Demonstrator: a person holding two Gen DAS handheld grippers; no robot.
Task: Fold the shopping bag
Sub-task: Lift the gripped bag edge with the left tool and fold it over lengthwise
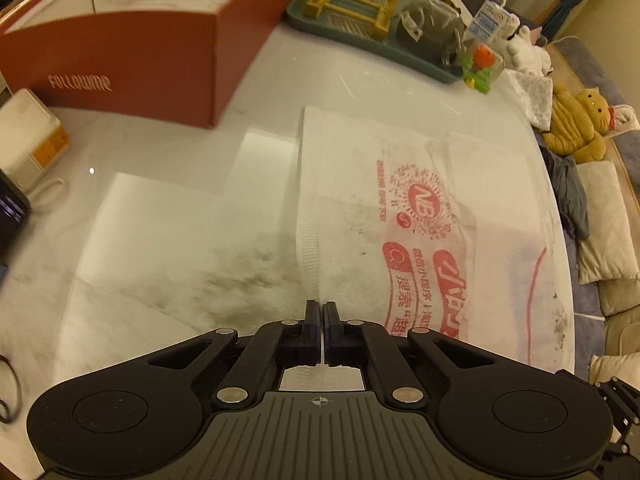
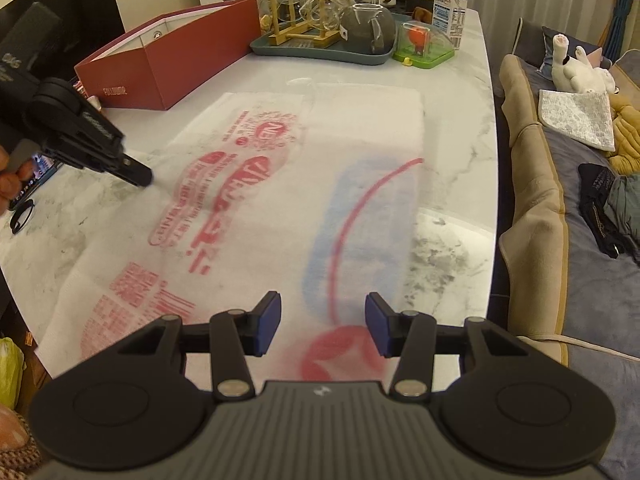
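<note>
White marble surface (image 2: 456, 128), cluttered along its far end: red box (image 2: 160, 68), teal tray (image 2: 320, 54) of glassware, milk carton (image 2: 450, 18). Sofa (image 2: 532, 184) to the right. Shopping bag (image 2: 280, 200) lies flat on the surface, white with red print, edges still unfolded. Left gripper (image 1: 322, 308) pressed together at the bag's near left edge; whether cloth is pinched, cannot tell. Right gripper (image 2: 323, 320) spread above the bag's near end, nothing between its pads.
</note>
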